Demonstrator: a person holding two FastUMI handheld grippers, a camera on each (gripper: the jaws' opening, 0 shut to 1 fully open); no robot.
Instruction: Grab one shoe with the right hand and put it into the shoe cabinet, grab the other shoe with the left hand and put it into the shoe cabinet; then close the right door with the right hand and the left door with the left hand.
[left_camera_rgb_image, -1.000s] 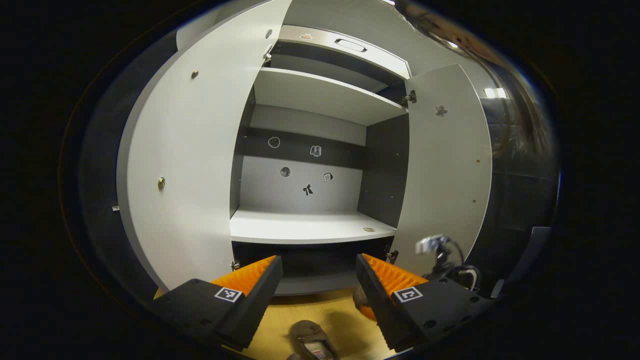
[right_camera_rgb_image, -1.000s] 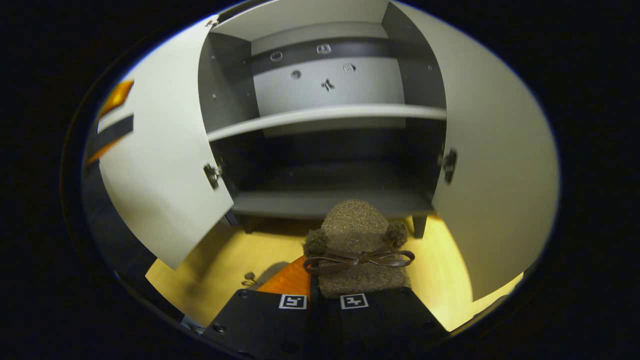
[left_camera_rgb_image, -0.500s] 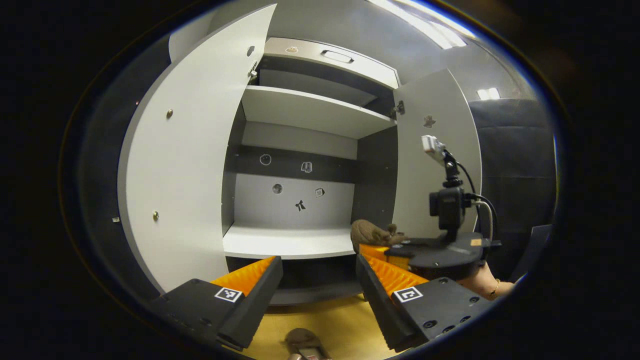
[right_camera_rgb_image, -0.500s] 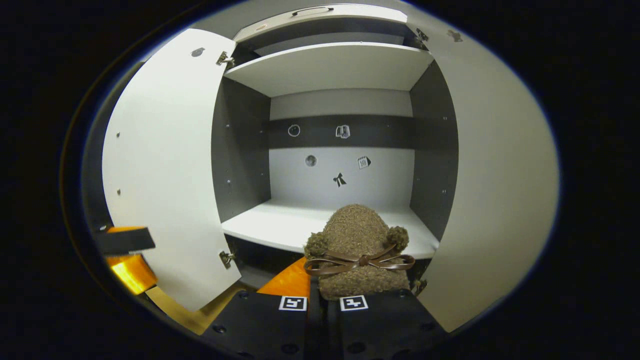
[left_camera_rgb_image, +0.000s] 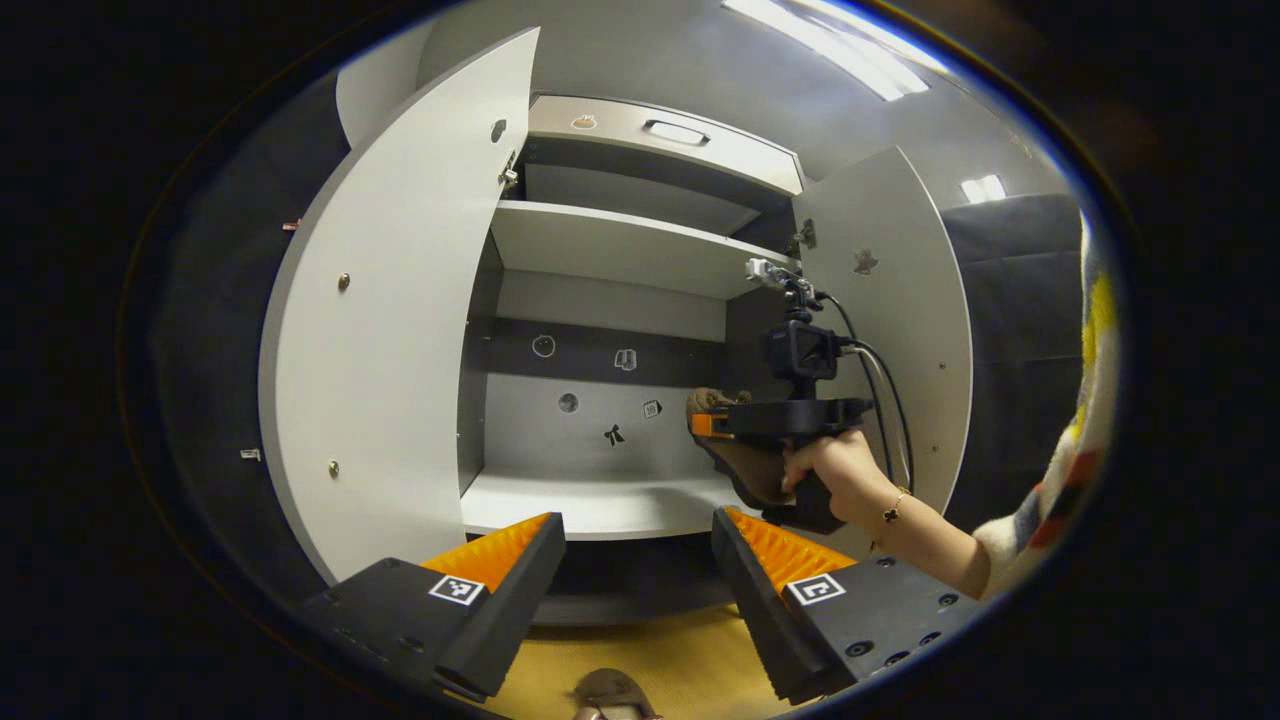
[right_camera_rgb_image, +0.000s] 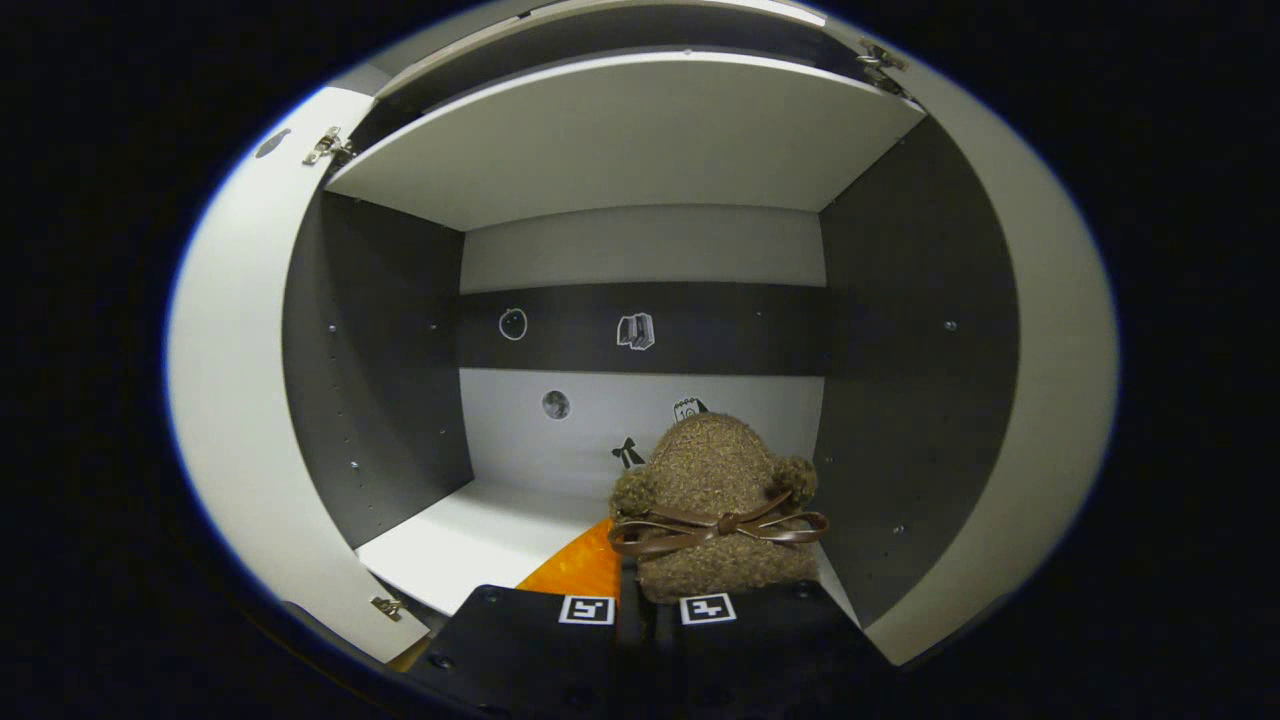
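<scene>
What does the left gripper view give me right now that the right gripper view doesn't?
Left gripper view alone: the left gripper open and empty, the second shoe on the floor below it, the hand carrying the right gripper towards the cabinet, and the drawer handle above the top shelf.

Right gripper view alone: the brown shoe close up, with its bow, clamped in that gripper over the white shelf.

Both: the open cabinet, the shelf, the stickers on the back wall and both open doors.
</scene>
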